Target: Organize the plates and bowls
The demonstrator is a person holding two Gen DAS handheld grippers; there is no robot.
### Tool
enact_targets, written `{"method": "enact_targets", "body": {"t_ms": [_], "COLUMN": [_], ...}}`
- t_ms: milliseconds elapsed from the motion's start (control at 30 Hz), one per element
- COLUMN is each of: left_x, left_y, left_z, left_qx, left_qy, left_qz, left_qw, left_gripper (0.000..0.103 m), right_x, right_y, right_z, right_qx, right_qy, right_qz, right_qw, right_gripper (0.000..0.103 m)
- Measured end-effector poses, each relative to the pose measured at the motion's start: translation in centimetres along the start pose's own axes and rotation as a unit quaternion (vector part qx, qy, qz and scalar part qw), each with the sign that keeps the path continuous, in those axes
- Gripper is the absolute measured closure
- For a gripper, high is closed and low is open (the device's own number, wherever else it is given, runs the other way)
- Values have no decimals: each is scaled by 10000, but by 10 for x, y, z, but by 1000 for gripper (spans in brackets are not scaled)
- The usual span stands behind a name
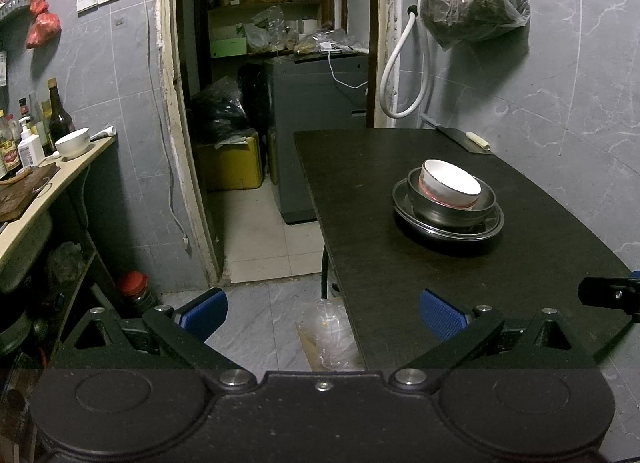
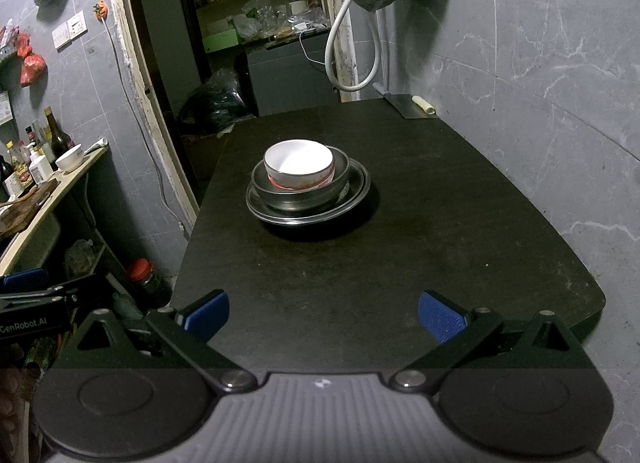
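Observation:
A white bowl (image 2: 299, 163) sits tilted inside a steel bowl (image 2: 312, 189), which stands on a steel plate (image 2: 356, 193) on the dark table (image 2: 400, 263). The stack also shows in the left wrist view: white bowl (image 1: 450, 182), steel bowl (image 1: 448, 211), plate (image 1: 490, 227). My right gripper (image 2: 323, 317) is open and empty over the table's near edge, well short of the stack. My left gripper (image 1: 323, 315) is open and empty, off the table's left edge over the floor. Another white bowl (image 1: 73, 142) stands on the left counter.
A cleaver (image 2: 408, 105) lies at the table's far right corner. The counter (image 1: 48, 187) on the left holds bottles and a cutting board. A red-lidded jar (image 1: 134, 289) and a plastic bag (image 1: 330, 333) are on the floor. A doorway opens to a storeroom behind.

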State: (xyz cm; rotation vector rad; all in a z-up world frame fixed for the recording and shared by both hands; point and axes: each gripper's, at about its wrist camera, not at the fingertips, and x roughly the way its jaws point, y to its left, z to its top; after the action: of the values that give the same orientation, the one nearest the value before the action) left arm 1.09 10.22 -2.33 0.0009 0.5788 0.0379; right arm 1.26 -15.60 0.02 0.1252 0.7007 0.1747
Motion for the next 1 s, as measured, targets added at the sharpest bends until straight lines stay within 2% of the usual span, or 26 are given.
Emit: {"method": "enact_targets", "body": {"t_ms": [1000], "left_x": [2], "left_y": [1], "left_z": [0], "left_qx": [-19], "left_qy": [24], "left_qz": [10], "left_qw": [10000], "left_gripper": [1], "right_x": [7], "right_y": [1], "right_z": [-2], "right_qx": [2], "right_qy": [48], "right_qz": [49], "right_qw": [10000], "right_gripper": [0]}}
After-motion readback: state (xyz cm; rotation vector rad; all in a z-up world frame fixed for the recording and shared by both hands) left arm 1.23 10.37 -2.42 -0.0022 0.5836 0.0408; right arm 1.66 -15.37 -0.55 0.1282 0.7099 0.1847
